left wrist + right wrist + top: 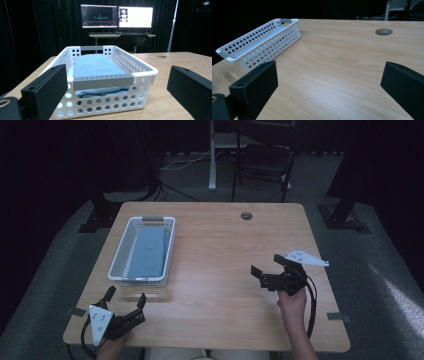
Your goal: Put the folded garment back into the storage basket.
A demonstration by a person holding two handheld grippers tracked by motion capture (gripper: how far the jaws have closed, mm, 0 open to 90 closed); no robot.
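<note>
Basket (123,251) with folded blue towel (148,251): long axis runs away | left hand-held gripper (125,301) nearer, just before its near end, wide, empty | right hand-held gripper (266,264) well apart, wide, empty

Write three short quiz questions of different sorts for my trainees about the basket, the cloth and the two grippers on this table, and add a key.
1. True or false: the folded blue cloth lies inside the white basket.
2. Which gripper is nearer the basket? A) left gripper B) right gripper
3. Fill in: both grippers' jaws stand ____ and hold nothing.

Key:
1. True; the left gripper view shows the cloth between the basket's perforated walls.
2. A; it sits just in front of the basket's near end, while the right gripper is well off to the side over the bare table.
3. open
</note>
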